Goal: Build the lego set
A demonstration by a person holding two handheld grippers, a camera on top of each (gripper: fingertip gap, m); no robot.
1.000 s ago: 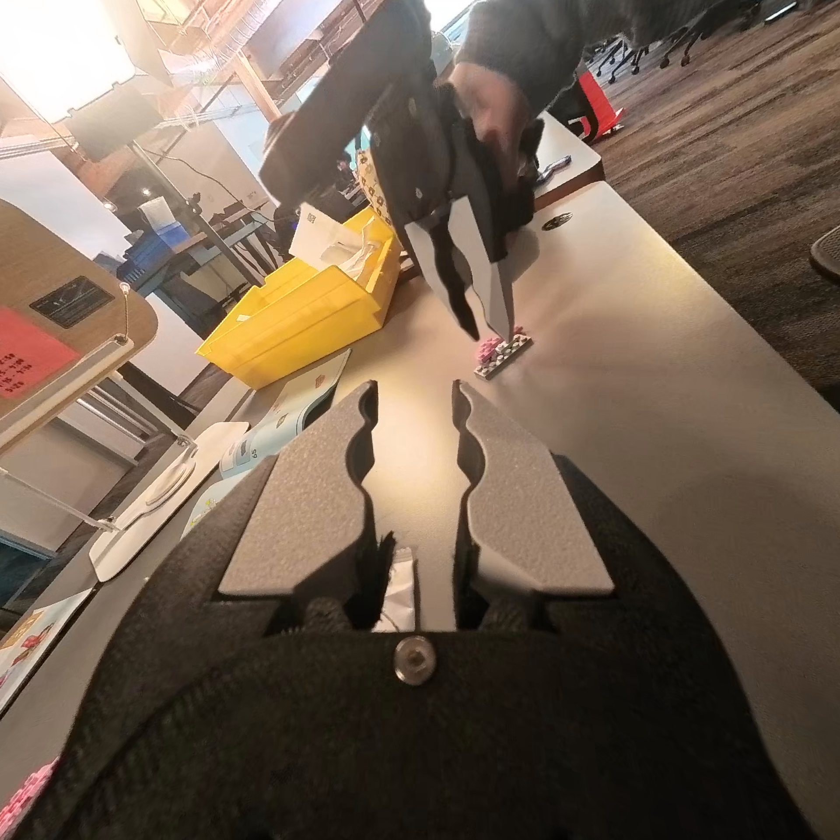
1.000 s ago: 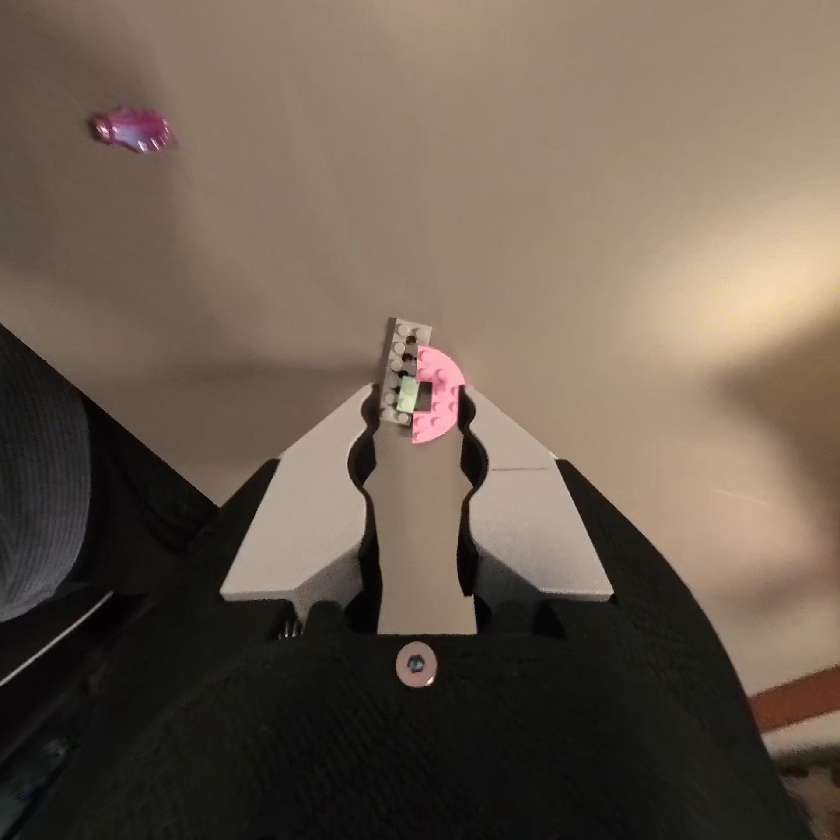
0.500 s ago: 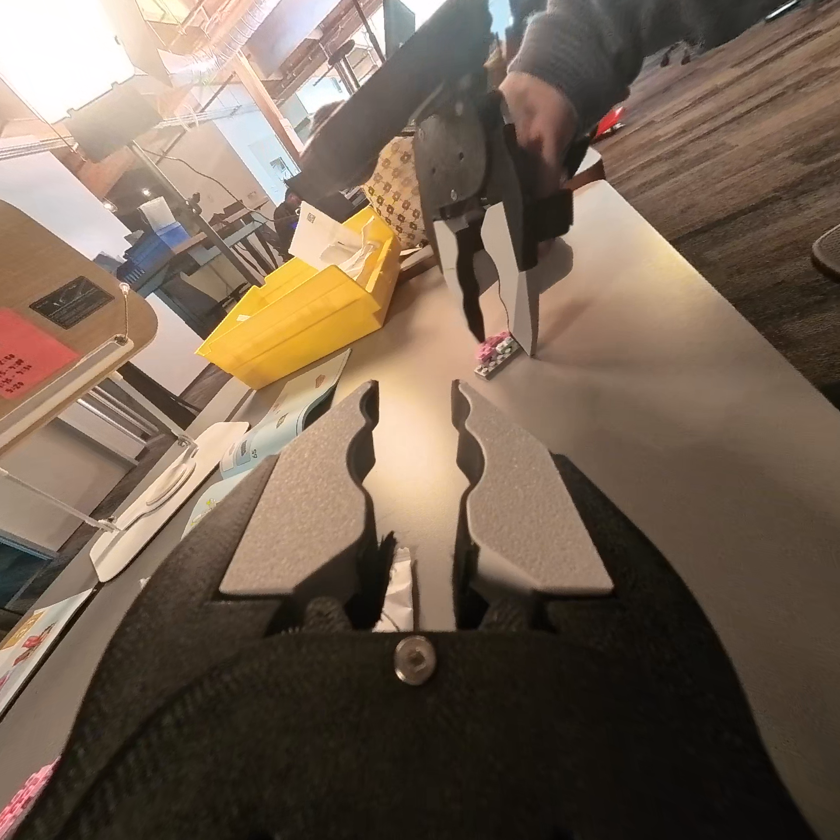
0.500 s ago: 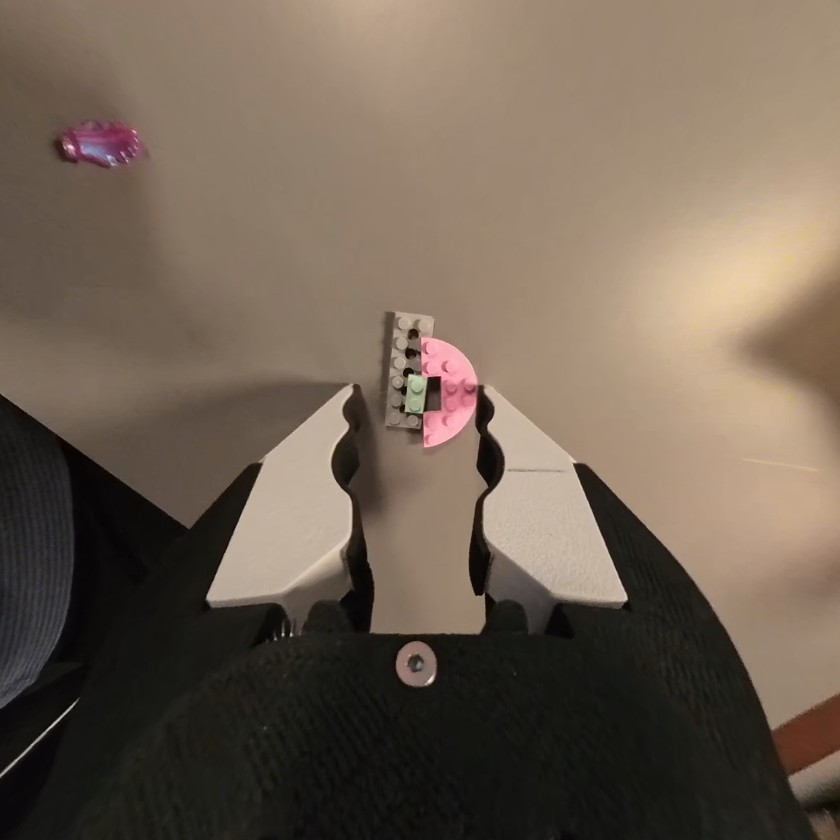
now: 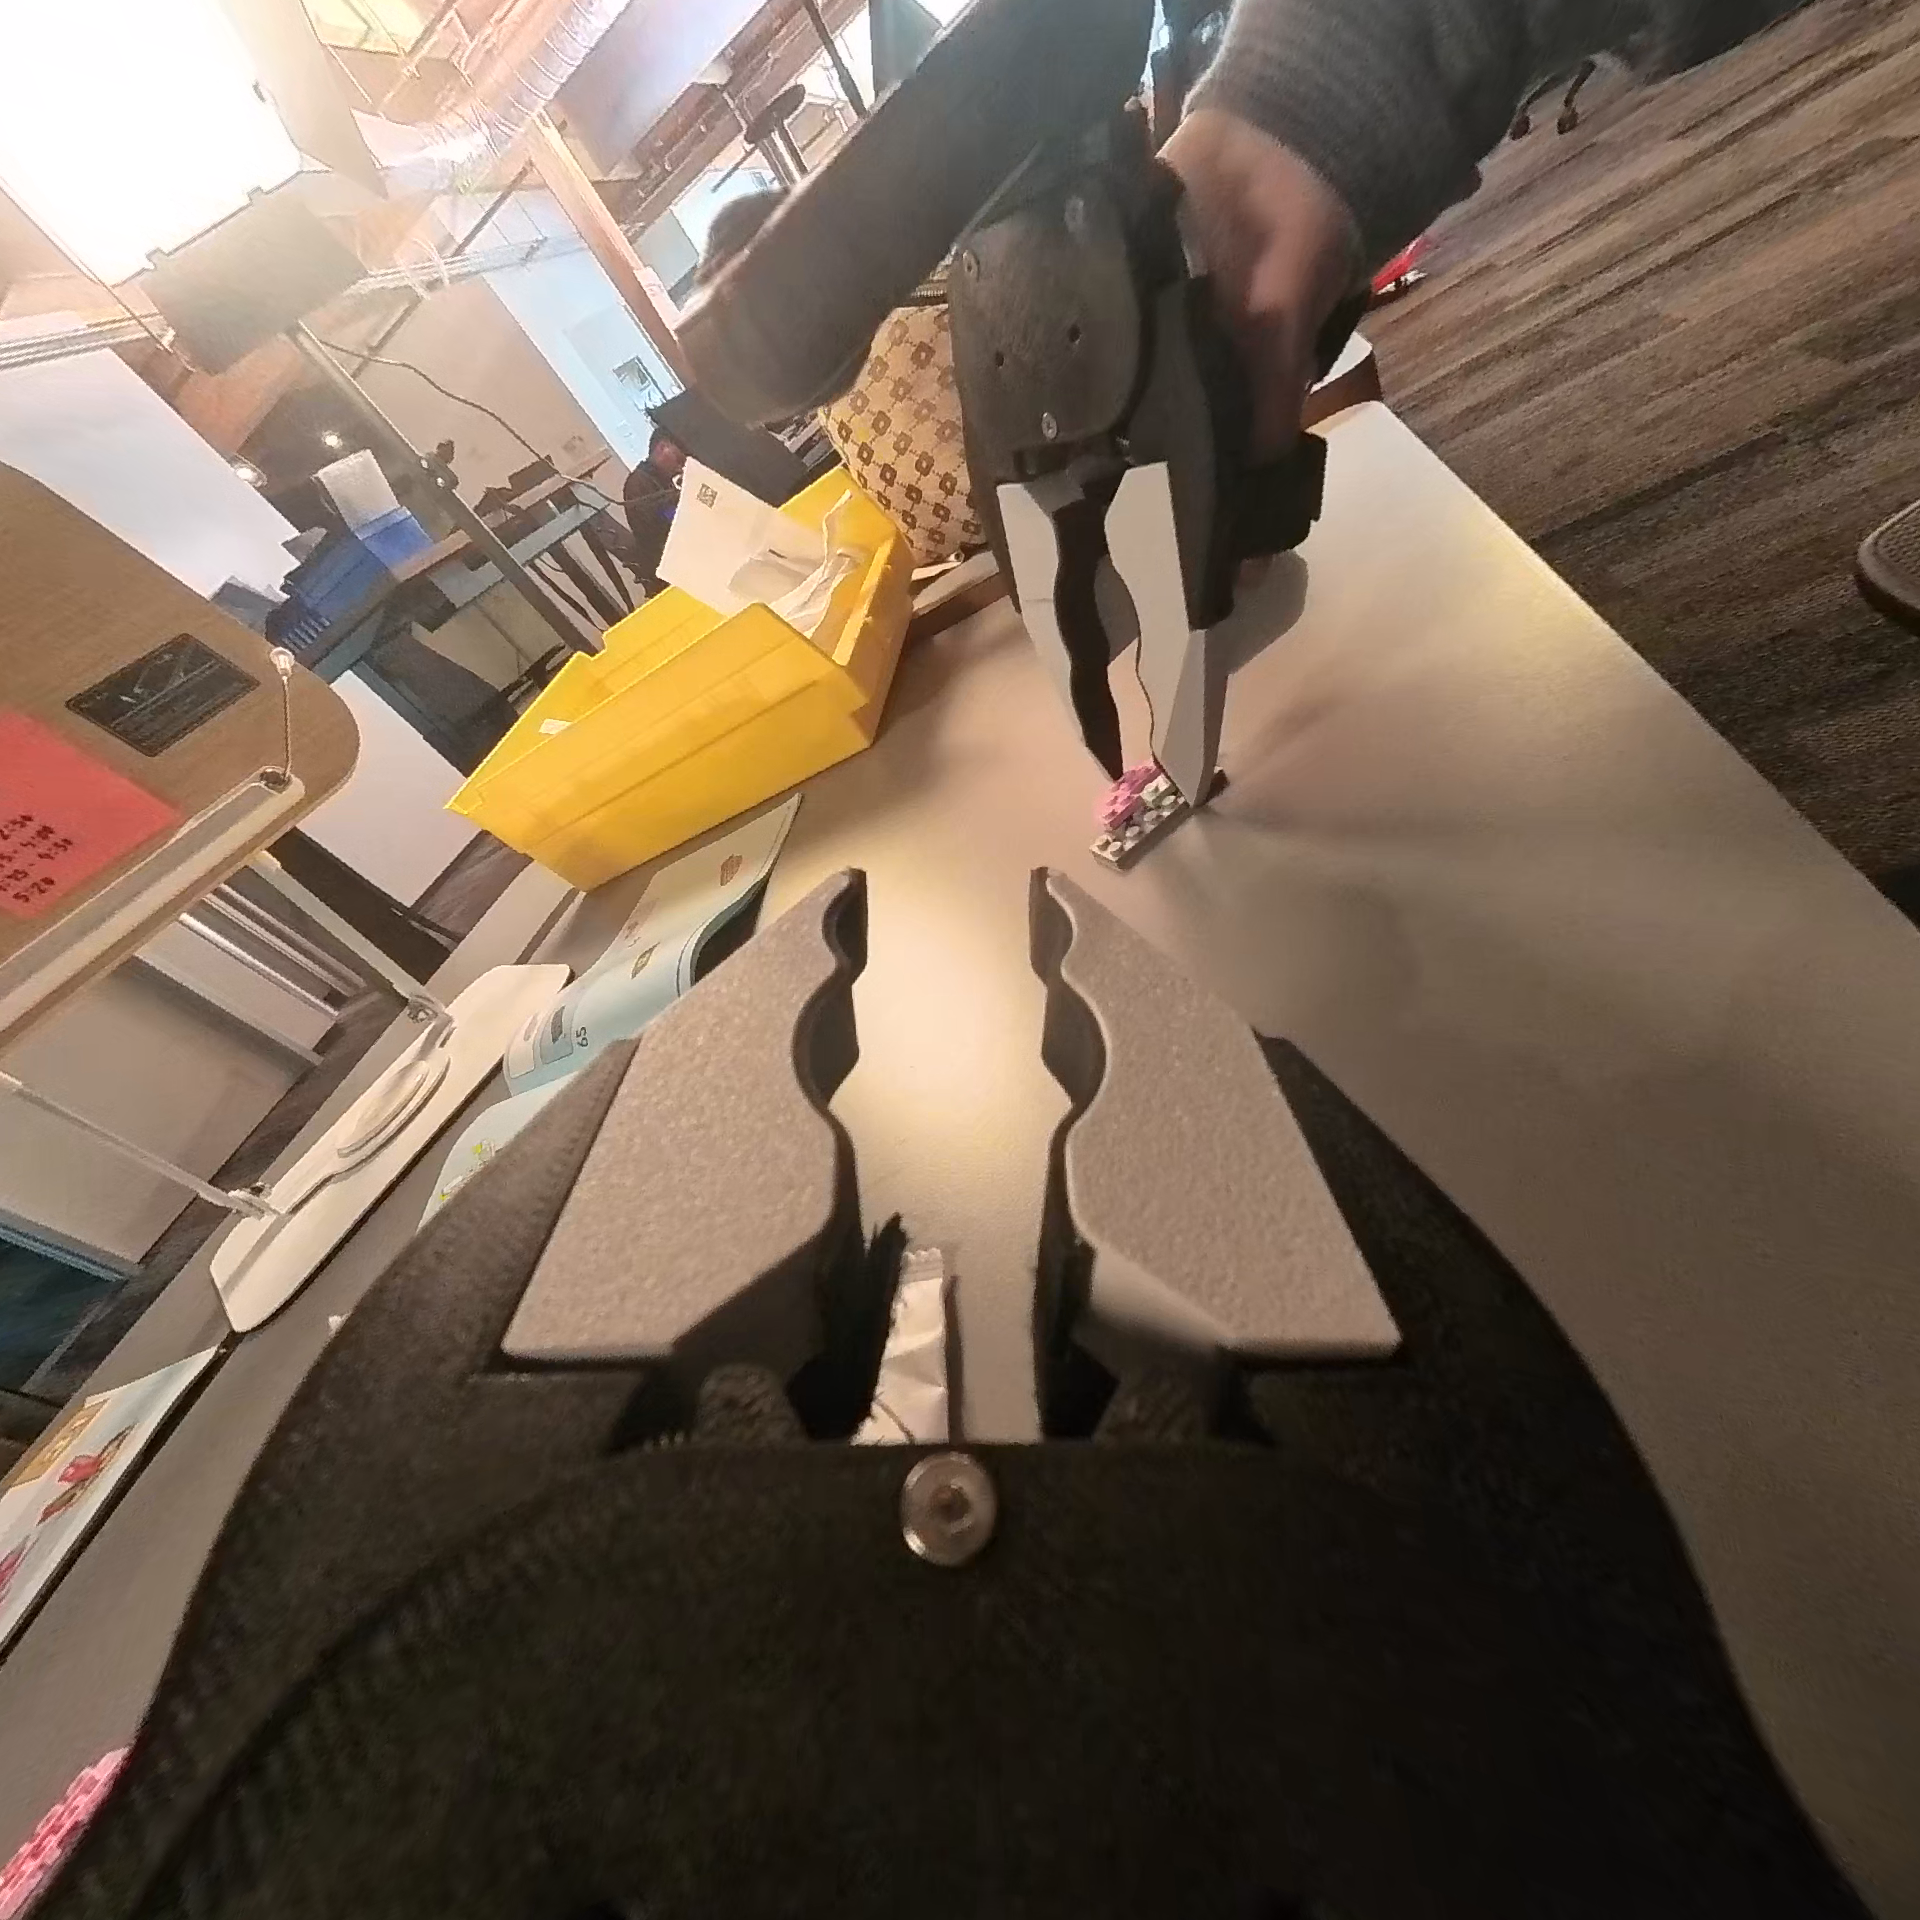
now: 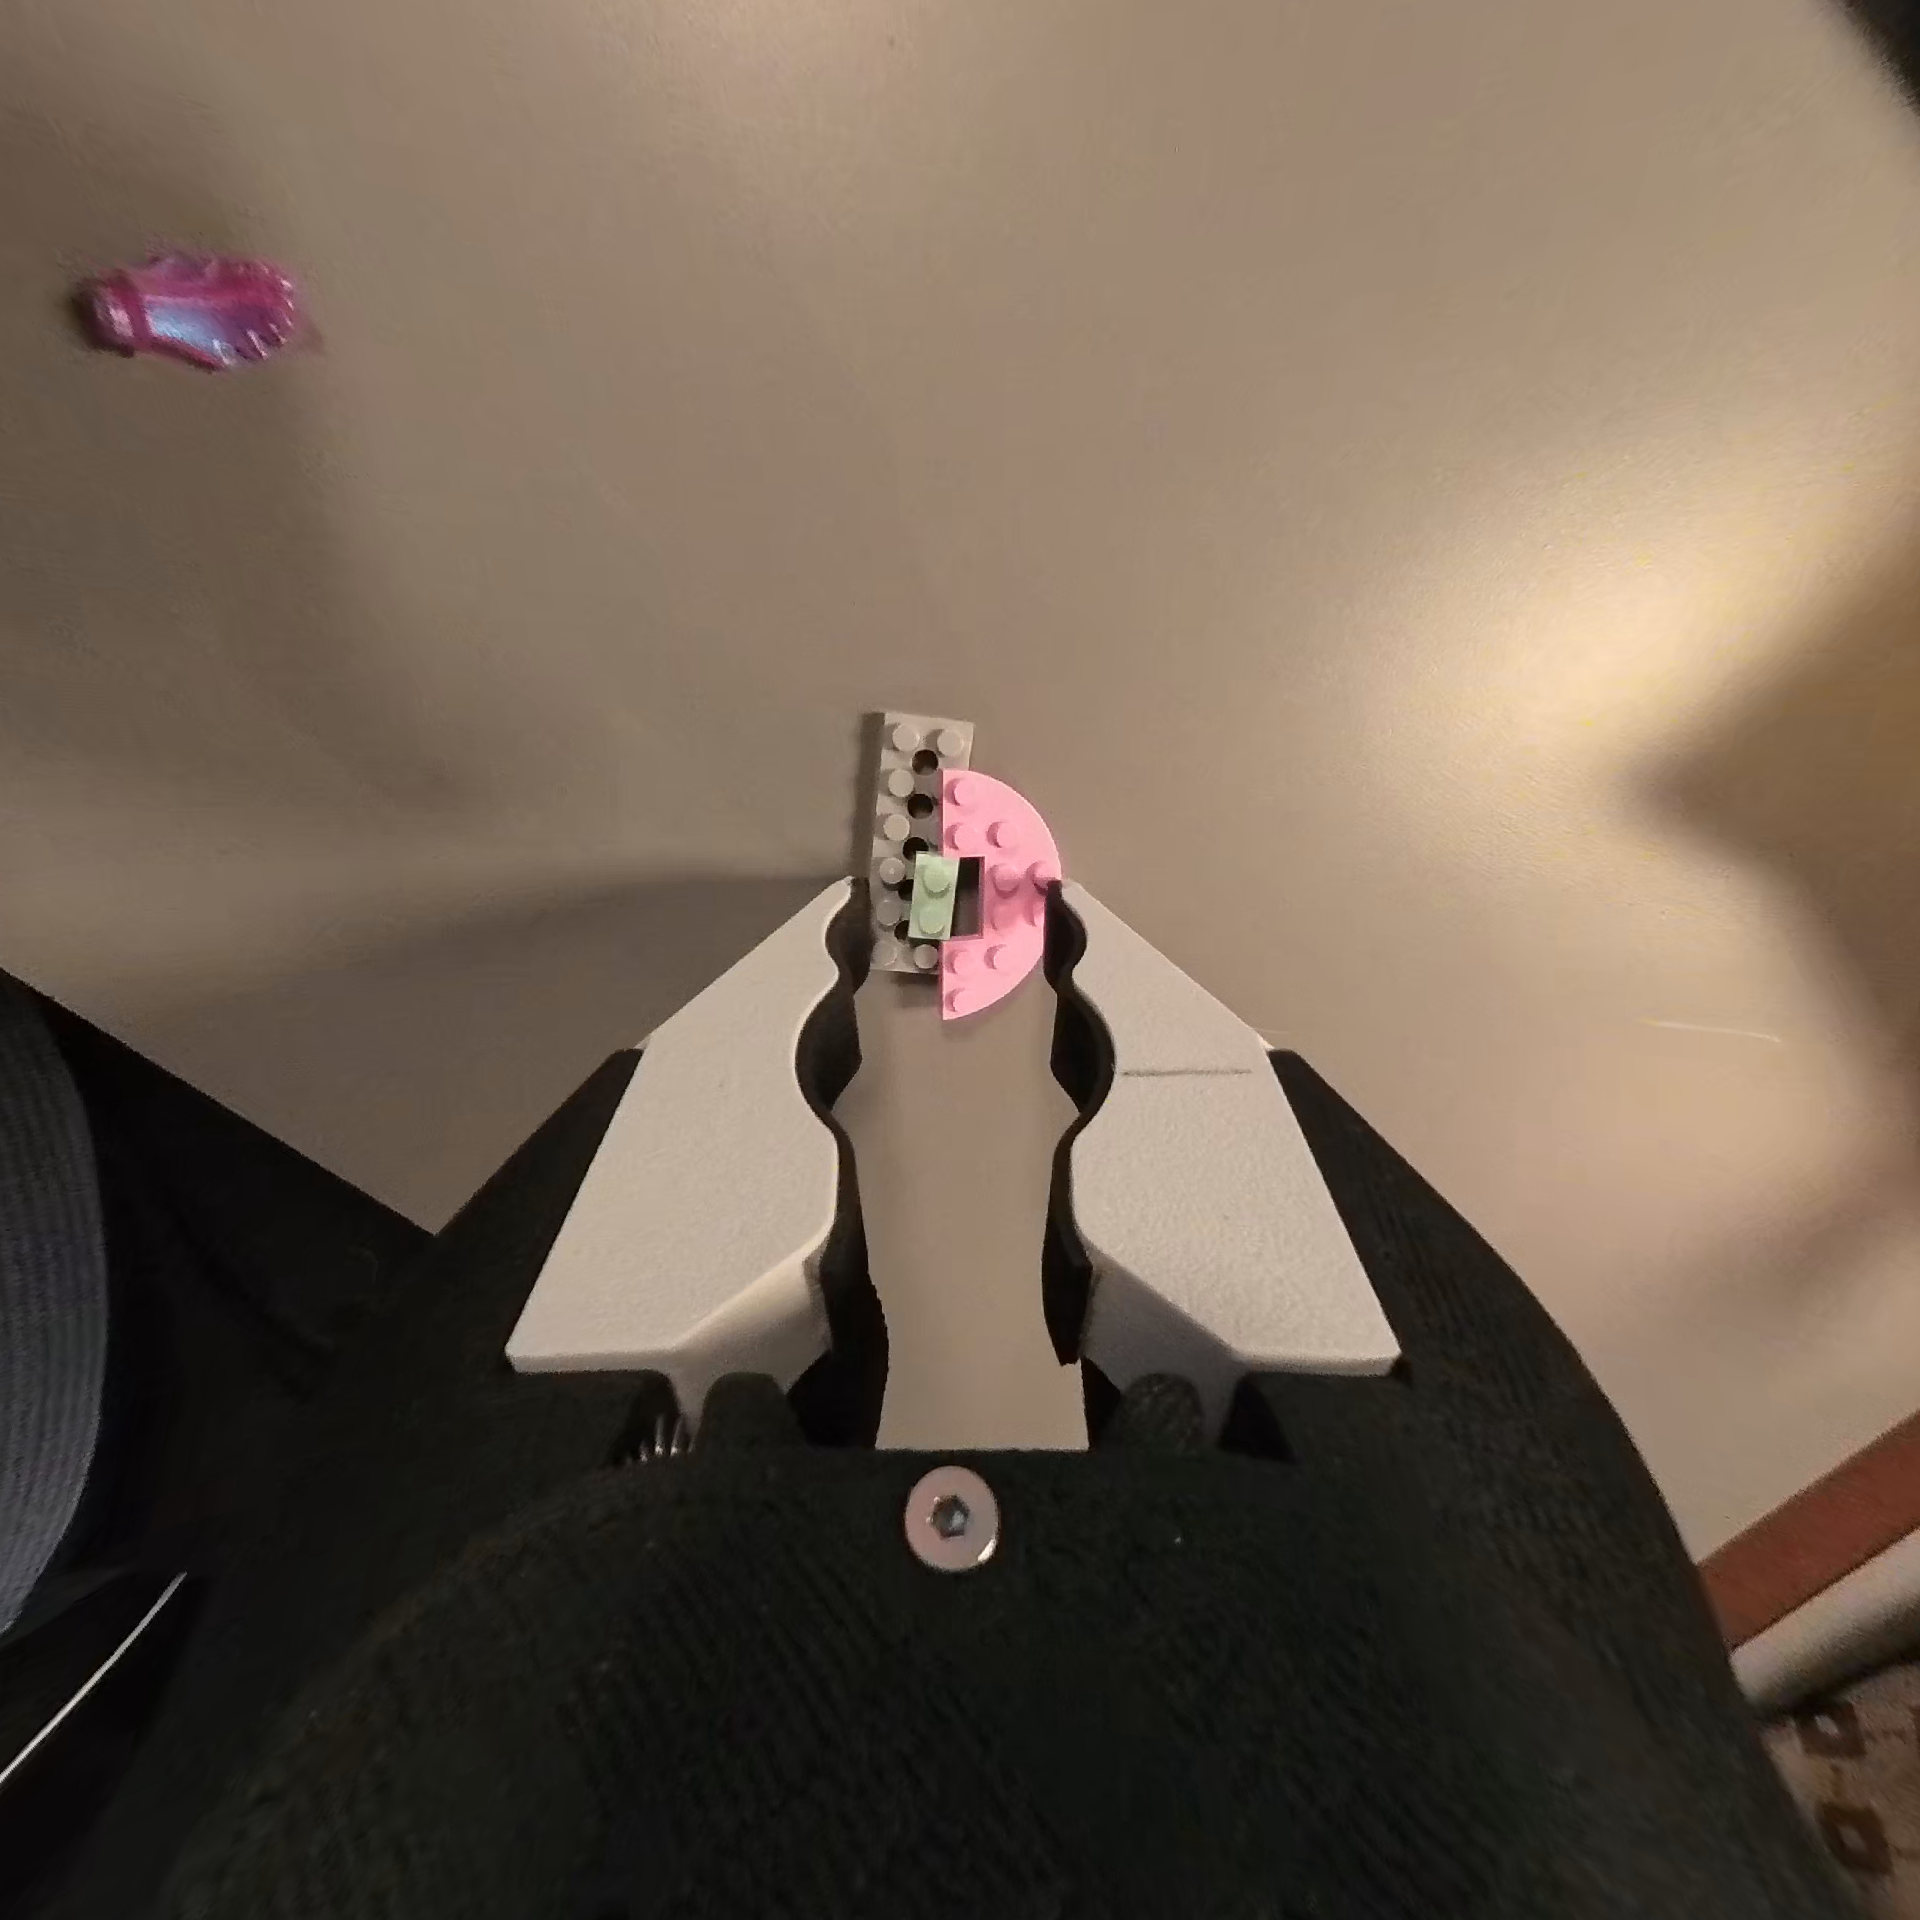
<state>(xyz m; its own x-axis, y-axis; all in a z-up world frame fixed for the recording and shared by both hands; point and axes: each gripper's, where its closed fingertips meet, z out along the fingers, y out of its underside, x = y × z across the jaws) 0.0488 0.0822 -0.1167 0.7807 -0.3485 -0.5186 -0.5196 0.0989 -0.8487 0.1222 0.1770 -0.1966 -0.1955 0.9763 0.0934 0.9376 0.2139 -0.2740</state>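
Gently now, squeeze level with the right gripper (image 6: 954, 883), clamped on the grey and pink sides of the brick piece (image 6: 997, 831) lying flat mid-tabletop (image 6: 1143, 416), and hold the left gripper (image 5: 945, 883), tips apart on nothing, well back.

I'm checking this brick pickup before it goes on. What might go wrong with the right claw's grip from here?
1. The right claw pinches the small brick assembly only at its fingertips, near one end; it may pivot or slip.
2. One finger bears on the pink half-round plate's curved edge, so the squeeze might pop it off the grey plate.
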